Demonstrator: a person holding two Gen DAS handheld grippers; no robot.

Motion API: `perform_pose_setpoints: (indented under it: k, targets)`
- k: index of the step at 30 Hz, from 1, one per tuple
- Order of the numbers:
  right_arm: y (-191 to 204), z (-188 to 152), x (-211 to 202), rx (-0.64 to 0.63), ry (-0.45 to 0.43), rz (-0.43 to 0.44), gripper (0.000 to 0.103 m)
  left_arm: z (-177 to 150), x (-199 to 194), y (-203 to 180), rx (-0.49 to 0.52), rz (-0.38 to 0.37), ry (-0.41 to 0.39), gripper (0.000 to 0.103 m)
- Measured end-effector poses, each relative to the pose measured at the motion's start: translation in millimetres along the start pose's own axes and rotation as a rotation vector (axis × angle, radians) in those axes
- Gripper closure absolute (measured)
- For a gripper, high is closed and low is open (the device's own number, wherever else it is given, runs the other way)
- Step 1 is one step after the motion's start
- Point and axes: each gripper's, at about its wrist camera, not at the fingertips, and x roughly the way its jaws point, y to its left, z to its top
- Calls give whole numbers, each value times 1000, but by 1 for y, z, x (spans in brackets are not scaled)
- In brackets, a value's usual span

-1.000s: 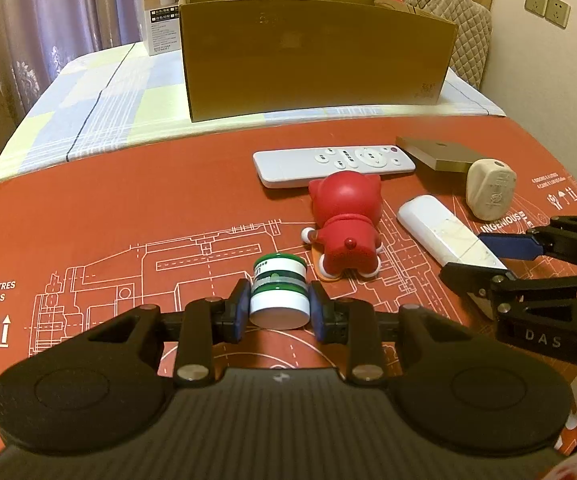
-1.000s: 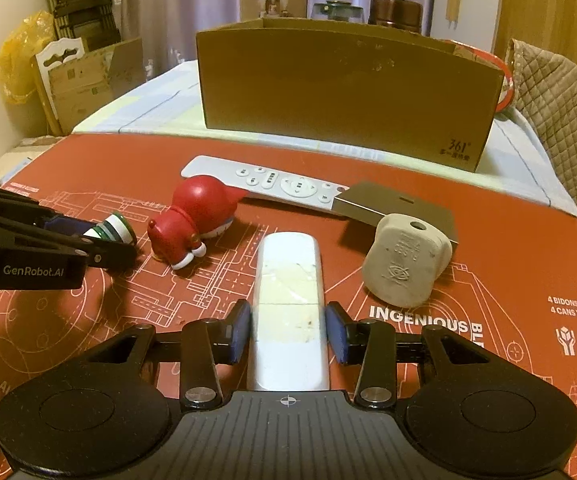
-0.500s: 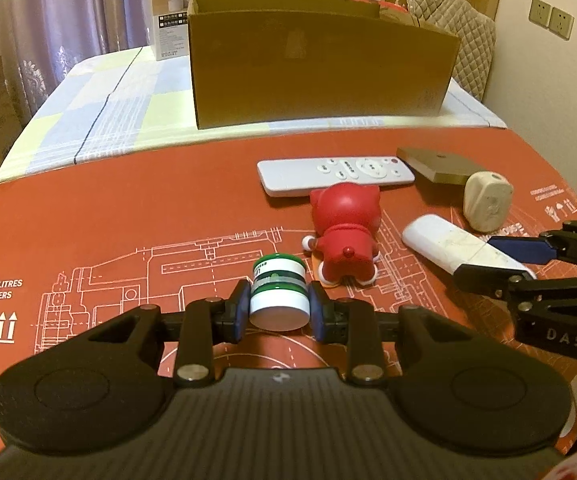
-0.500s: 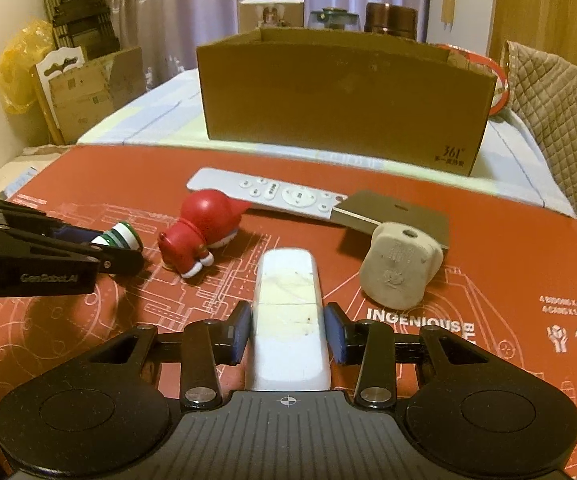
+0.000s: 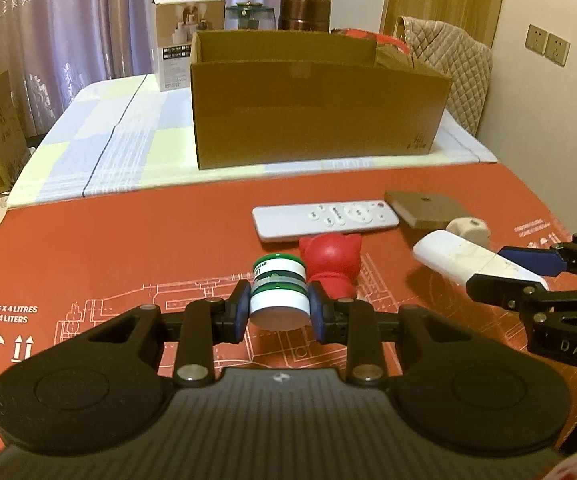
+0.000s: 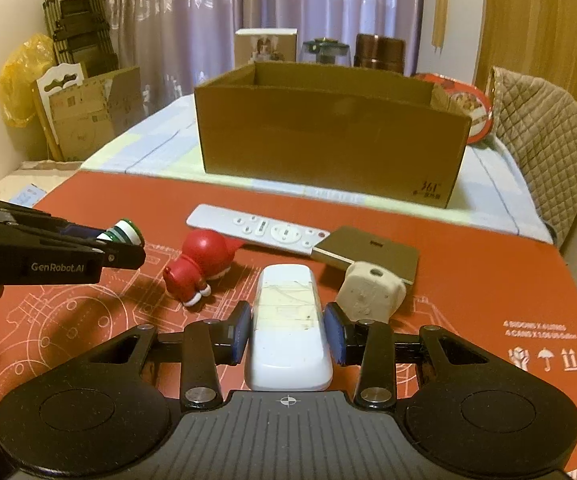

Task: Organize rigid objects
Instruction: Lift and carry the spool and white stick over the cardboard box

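My left gripper [image 5: 278, 310] is shut on a small green-and-white jar [image 5: 278, 292] and holds it above the red mat; it shows from the side in the right wrist view [image 6: 122, 234]. My right gripper [image 6: 288, 326] is shut on a white oblong remote [image 6: 288, 332], lifted off the mat; it also shows in the left wrist view [image 5: 460, 258]. A red toy figure [image 6: 198, 266], a flat white remote [image 6: 260, 230], a brown flat box [image 6: 368, 252] and a beige lump [image 6: 370, 292] lie on the mat. An open cardboard box [image 6: 328, 136] stands behind.
The red printed mat [image 5: 108, 248] covers the near table. A checked cloth [image 5: 100, 140] lies under the cardboard box. A white carton [image 5: 186, 40] and jars stand behind it. A quilted chair [image 6: 544, 140] is at right, cardboard stacks [image 6: 88, 112] at left.
Both grippers have risen with their objects: the jar and the white oblong remote now hang above the mat, and the open top of the cardboard box has come into view.
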Motion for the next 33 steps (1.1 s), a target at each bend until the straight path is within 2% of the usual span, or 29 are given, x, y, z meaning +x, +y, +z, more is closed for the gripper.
perform_pose_setpoints:
  k: [16,21,33]
  targets:
    - [-11,45,-50,44,-100,-7,66,43,-46,-15,8,2,-69,77]
    - [-23,64,-60,76,-116,6,66,62,-54,-20,5,-18,-79,77]
    - [-76,136,-50,158,-138,16,66,141,-42,-22,2,-55,-92,77]
